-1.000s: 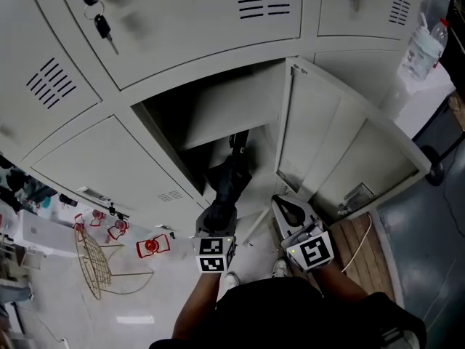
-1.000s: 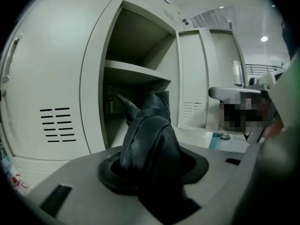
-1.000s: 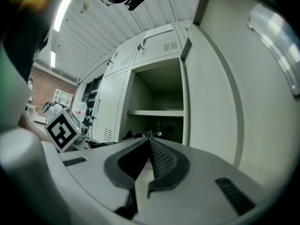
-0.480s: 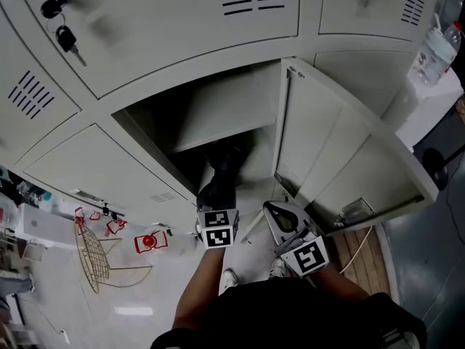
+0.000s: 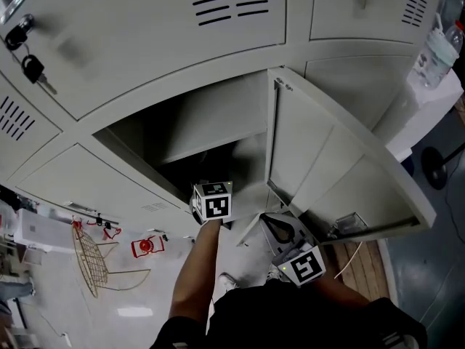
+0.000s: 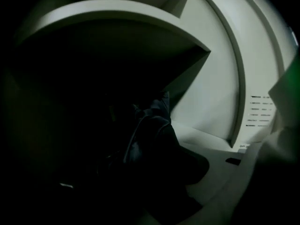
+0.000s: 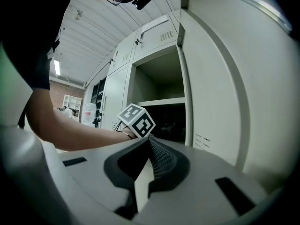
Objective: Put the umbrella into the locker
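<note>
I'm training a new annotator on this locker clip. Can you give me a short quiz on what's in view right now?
1. True or false: the locker's door is shut.
2. Which gripper reaches into the locker with the umbrella? A) left B) right
3. Fill in: the right gripper's fingers are ___ and hold nothing.

Key: 1 false, the door stands open; 2 A, the left gripper; 3 together.
</note>
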### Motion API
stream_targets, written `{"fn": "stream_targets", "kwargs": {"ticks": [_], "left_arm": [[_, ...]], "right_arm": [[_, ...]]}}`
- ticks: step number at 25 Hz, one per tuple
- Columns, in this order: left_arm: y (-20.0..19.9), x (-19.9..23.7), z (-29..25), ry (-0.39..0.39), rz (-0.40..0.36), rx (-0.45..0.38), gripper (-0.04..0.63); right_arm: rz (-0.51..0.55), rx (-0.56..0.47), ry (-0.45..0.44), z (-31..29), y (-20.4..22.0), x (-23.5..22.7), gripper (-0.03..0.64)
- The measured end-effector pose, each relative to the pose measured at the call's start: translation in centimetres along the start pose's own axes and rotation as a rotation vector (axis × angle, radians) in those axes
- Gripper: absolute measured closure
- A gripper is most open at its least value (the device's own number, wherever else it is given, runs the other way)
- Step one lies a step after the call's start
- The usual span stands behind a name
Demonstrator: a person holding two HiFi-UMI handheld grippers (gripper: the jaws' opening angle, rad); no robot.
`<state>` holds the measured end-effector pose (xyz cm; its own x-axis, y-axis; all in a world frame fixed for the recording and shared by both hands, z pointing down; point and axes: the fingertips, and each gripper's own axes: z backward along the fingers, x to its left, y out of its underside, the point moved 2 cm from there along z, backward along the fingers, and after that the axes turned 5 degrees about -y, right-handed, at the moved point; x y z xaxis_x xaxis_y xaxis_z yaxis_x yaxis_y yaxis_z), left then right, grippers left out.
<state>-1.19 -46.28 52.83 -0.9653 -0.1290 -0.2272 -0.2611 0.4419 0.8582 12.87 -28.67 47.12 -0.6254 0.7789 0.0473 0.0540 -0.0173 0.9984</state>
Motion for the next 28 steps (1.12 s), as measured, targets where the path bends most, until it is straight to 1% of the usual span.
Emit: {"fn": "stream_targets", "kwargs": {"ticks": [5, 12, 17, 19, 20, 22, 25, 28], "left_arm": [[-0.4, 0.4, -2.4, -0.021, -0.010, 0.041, 0.399], [-0.1, 0.1, -3.8, -0.010, -0.007, 0.102, 0.387], [0.1, -0.1, -4.0, 0.000, 0.001, 0.122, 0.345], [-0.1, -0.1, -3.9, 0.001, -0.003, 0.112, 0.308], [-0.2, -0.1, -3.7, -0.002, -0.004, 0.098, 0.274], [-0.6, 0.0, -3.2, -0.015, -0.007, 0.067, 0.230], [-0.9, -0.4, -1.5, -0.027, -0.035, 0.020, 0.209], [-1.3, -0.9, 1.0, -0.019, -0.062, -0.037, 0.209]], "right_arm": [[0.005, -0.005, -0.020, -0.5, -0.1, 0.4, 0.618], [-0.013, 0.003, -0.017, -0.9, 0.2, 0.6, 0.618], [-0.001, 0.005, -0.017, -1.0, 0.0, 1.0, 0.618], [0.003, 0.005, -0.015, -1.0, -0.2, 1.2, 0.618], [0.003, 0.003, -0.013, -1.0, -0.3, 1.3, 0.618], [0.007, -0.007, -0.006, -1.0, -0.5, 1.4, 0.618], [0.017, -0.013, 0.001, -0.9, -0.8, 1.6, 0.618], [0.017, -0.008, 0.008, -0.8, -1.0, 2.0, 0.618]]}}
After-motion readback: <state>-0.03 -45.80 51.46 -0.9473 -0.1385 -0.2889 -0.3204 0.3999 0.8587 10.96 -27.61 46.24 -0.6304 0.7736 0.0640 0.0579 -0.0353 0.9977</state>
